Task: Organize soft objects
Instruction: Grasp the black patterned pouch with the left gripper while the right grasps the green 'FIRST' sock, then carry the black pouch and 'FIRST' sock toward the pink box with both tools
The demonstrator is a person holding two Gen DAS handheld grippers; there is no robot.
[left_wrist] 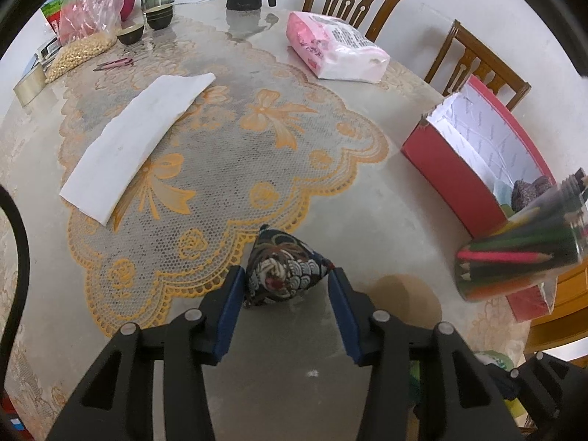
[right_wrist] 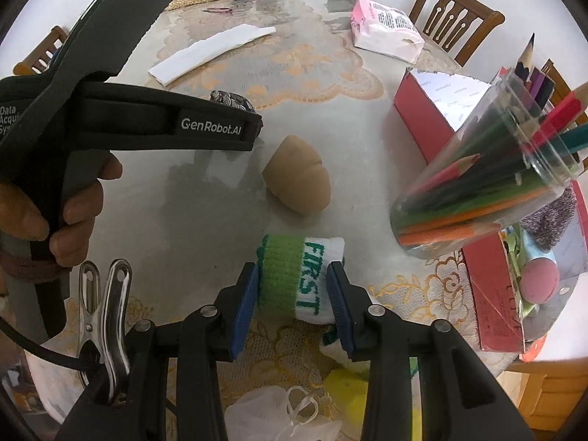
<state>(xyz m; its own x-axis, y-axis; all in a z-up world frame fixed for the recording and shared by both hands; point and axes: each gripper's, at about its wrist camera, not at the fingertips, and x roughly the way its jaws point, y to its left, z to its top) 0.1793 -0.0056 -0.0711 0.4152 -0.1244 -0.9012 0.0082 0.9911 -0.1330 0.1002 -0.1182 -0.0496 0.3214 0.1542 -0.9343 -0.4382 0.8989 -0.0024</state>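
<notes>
- Left gripper point(left_wrist: 288, 282) is pointing steeply down at the table point(left_wrist: 330, 191); its blue pads point(left_wrist: 231, 312) are pressing both sides of a dark patterned pyramid beanbag point(left_wrist: 284, 268), so the jaws are gripping it at a middling width. Beanbag is sitting on the table at the edge of the orange lace doily point(left_wrist: 220, 169).
- Right gripper point(right_wrist: 292, 283) is also angling down; its jaws are closing on a rolled white sock point(right_wrist: 299, 275) with a green cuff and "FIRST" lettering, pads touching the roll on both sides.
- Sock is lying on the table near the front edge, with a tan egg-shaped soft object point(right_wrist: 297, 180) just beyond it.
- Red box point(right_wrist: 441, 125), open-topped with white lining, is standing at the right of the table; a pink ball point(right_wrist: 540, 281) and a speckled grey item point(right_wrist: 551, 224) are lying inside.
- Clear cup of coloured pencils point(right_wrist: 488, 183) is tilting in front of the box.
- Person's hand point(right_wrist: 70, 213) is gripping the left gripper's handle in the right wrist view.
- White mesh pouf point(right_wrist: 279, 415) and a metal clip point(right_wrist: 104, 316) are lying at the near edge.
</notes>
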